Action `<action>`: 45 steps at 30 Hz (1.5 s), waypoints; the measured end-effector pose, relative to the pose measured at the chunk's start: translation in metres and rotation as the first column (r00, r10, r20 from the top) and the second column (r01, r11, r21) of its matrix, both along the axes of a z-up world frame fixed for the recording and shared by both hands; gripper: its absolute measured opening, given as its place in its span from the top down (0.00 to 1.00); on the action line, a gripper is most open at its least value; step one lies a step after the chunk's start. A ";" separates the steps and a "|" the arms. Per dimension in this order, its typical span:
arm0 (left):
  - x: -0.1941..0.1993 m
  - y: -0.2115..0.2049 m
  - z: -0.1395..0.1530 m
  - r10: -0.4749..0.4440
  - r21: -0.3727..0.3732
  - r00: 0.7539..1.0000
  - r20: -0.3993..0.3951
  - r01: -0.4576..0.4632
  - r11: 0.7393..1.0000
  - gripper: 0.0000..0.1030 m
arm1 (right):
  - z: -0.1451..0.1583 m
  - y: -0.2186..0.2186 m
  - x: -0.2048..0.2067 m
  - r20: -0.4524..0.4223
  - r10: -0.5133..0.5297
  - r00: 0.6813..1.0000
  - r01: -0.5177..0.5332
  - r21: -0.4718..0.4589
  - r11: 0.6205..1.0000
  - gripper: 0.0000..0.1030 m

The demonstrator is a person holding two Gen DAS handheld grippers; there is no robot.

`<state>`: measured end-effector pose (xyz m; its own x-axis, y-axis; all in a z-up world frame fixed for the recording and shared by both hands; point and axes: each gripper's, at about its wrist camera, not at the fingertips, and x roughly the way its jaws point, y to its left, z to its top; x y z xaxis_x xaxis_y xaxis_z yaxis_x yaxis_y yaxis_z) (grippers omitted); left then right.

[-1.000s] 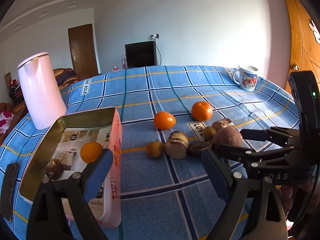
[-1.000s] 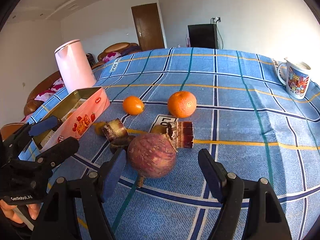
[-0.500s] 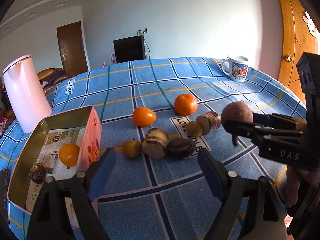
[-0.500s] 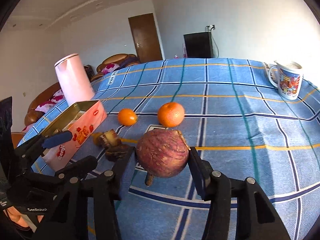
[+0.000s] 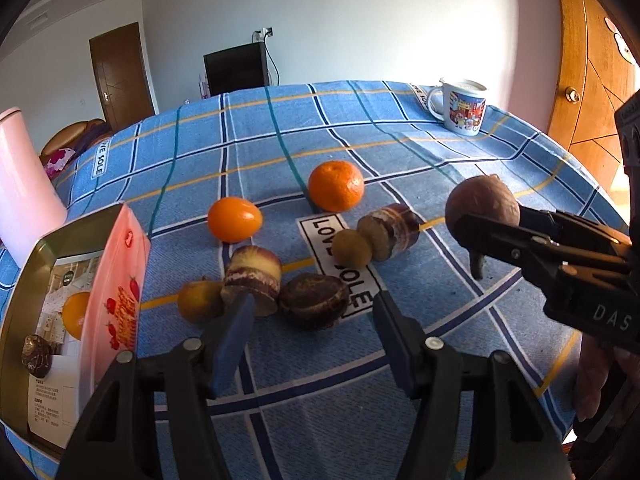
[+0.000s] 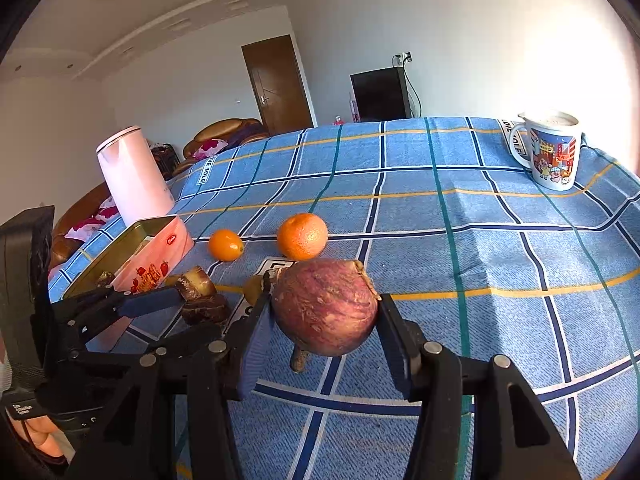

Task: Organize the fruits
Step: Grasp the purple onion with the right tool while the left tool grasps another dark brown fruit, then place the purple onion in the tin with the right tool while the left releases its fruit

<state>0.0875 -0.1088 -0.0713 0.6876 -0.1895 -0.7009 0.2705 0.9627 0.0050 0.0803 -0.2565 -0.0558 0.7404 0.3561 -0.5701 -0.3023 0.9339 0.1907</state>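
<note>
walls [image 6: 460,20]: white, catching daylight from the right
door [image 6: 278,84]: brown, standing shut
television [image 6: 380,94]: sitting dark beyond the bench's far edge
sofa [image 6: 224,132]: brown, lying left

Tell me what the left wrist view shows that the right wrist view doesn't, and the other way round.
Only the left wrist view looks into the tin, showing an orange and a dark fruit inside, plus the left gripper open with nothing between its fingers. Only the right wrist view shows the whole pink kettle. Both show the right gripper shut on the purple root, lifted off the cloth, and the mug.
</note>
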 end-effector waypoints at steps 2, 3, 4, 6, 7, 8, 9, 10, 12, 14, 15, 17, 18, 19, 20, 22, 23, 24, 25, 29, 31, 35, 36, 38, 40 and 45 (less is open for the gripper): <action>0.006 -0.006 -0.002 -0.024 -0.009 0.999 -0.031 0.024 1.000 0.40 | 0.000 0.001 0.000 0.003 0.002 1.000 -0.002 -0.004 1.000 0.48; 0.009 -0.009 -0.004 -0.033 -0.018 0.998 -0.050 0.032 0.999 0.39 | 0.000 0.001 -0.001 0.005 0.002 1.000 -0.002 -0.007 1.000 0.48; 0.012 -0.010 -0.005 -0.029 -0.025 0.998 -0.060 0.027 0.999 0.47 | 0.000 0.001 -0.001 0.005 0.002 1.000 -0.002 -0.010 1.000 0.48; 0.015 -0.011 -0.007 -0.027 -0.028 0.997 -0.076 0.025 0.999 0.59 | -0.001 0.002 -0.001 0.005 0.005 1.000 -0.005 -0.016 1.000 0.48; 0.015 -0.010 -0.007 -0.027 -0.035 0.996 -0.079 0.024 0.999 0.59 | -0.001 0.002 -0.002 0.007 0.004 1.000 -0.004 -0.020 1.000 0.48; 0.015 -0.009 -0.007 -0.025 -0.045 0.997 -0.078 0.021 0.999 0.59 | -0.001 0.003 -0.002 0.008 0.005 1.000 -0.005 -0.025 1.000 0.48; 0.014 -0.008 -0.007 -0.022 -0.051 0.997 -0.075 0.019 0.999 0.59 | -0.001 0.004 -0.002 0.009 0.007 1.000 -0.007 -0.028 1.000 0.48; 0.013 -0.007 -0.006 -0.018 -0.052 0.997 -0.069 0.014 0.999 0.59 | -0.001 0.004 -0.003 0.011 0.008 1.000 -0.008 -0.029 1.000 0.48; 0.011 -0.006 -0.004 -0.014 -0.053 0.999 -0.050 0.012 0.999 0.59 | -0.001 0.003 -0.003 0.015 0.008 1.000 -0.007 -0.027 1.000 0.48; 0.009 -0.005 -0.001 -0.008 -0.057 1.000 -0.028 0.007 0.998 0.59 | 0.000 0.003 -0.005 0.022 0.007 1.000 -0.006 -0.026 1.000 0.48; 0.007 -0.004 0.001 -0.003 -0.061 1.000 -0.015 0.002 0.998 0.59 | 0.000 0.003 -0.006 0.027 0.007 1.000 -0.007 -0.026 1.000 0.48; 0.005 -0.002 0.004 0.011 -0.066 1.000 0.010 -0.010 0.998 0.59 | 0.001 0.003 -0.008 0.038 0.011 0.999 -0.010 -0.027 1.000 0.48; 0.003 -0.001 0.005 0.017 -0.067 1.000 0.023 -0.015 0.998 0.59 | 0.002 0.003 -0.009 0.045 0.012 0.999 -0.010 -0.027 1.000 0.48; 0.002 0.000 0.007 0.019 -0.067 0.999 0.036 -0.016 0.998 0.59 | 0.002 0.003 -0.010 0.049 0.010 0.999 -0.008 -0.028 1.000 0.48; 0.000 0.000 0.008 0.023 -0.065 0.999 0.049 -0.019 0.998 0.59 | 0.002 0.003 -0.010 0.052 0.009 0.999 -0.007 -0.029 1.000 0.48; -0.003 -0.001 0.010 0.031 -0.057 0.997 0.076 -0.026 0.998 0.59 | 0.003 0.004 -0.013 0.067 0.015 0.998 -0.014 -0.026 1.000 0.48; -0.004 -0.001 0.011 0.032 -0.052 0.996 0.087 -0.028 0.998 0.59 | 0.004 0.004 -0.014 0.076 0.016 0.997 -0.014 -0.027 1.000 0.48; -0.005 -0.001 0.012 0.036 -0.049 0.995 0.098 -0.031 0.998 0.59 | 0.005 0.005 -0.016 0.085 0.014 0.996 -0.012 -0.030 0.999 0.48; -0.007 0.000 0.013 0.038 -0.047 0.993 0.108 -0.033 0.998 0.59 | 0.005 0.005 -0.017 0.092 0.015 0.996 -0.012 -0.032 0.999 0.48; -0.010 0.000 0.016 0.049 -0.045 0.989 0.142 -0.043 0.998 0.59 | 0.007 0.006 -0.023 0.127 0.022 0.992 -0.018 -0.032 0.999 0.48; -0.012 0.001 0.017 0.055 -0.046 0.986 0.157 -0.048 0.998 0.59 | 0.008 0.006 -0.026 0.144 0.024 0.989 -0.020 -0.031 0.999 0.48; -0.016 0.002 0.019 0.064 -0.048 0.981 0.182 -0.056 0.997 0.59 | 0.010 0.007 -0.030 0.171 0.030 0.985 -0.025 -0.031 0.999 0.48; -0.017 0.002 0.020 0.065 -0.047 0.980 0.188 -0.057 0.997 0.59 | 0.010 0.008 -0.031 0.177 0.031 0.984 -0.026 -0.031 0.999 0.48; -0.019 0.002 0.020 0.068 -0.047 0.978 0.199 -0.060 0.997 0.59 | 0.011 0.008 -0.033 0.189 0.033 0.982 -0.028 -0.031 0.999 0.48; -0.020 0.003 0.021 0.073 -0.048 0.975 0.209 -0.064 0.997 0.59 | 0.012 0.007 -0.034 0.199 0.035 0.979 -0.030 -0.030 0.999 0.48; -0.025 0.004 0.023 0.082 -0.052 0.969 0.234 -0.071 0.996 0.59 | 0.014 0.006 -0.039 0.231 0.039 0.972 -0.034 -0.026 0.999 0.48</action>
<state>0.0630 -0.1053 -0.0478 0.8459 -0.1563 -0.5099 0.1921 0.9812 0.0179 0.0408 -0.2502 -0.0421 0.8400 0.3747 -0.3925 -0.3698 0.9246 0.0913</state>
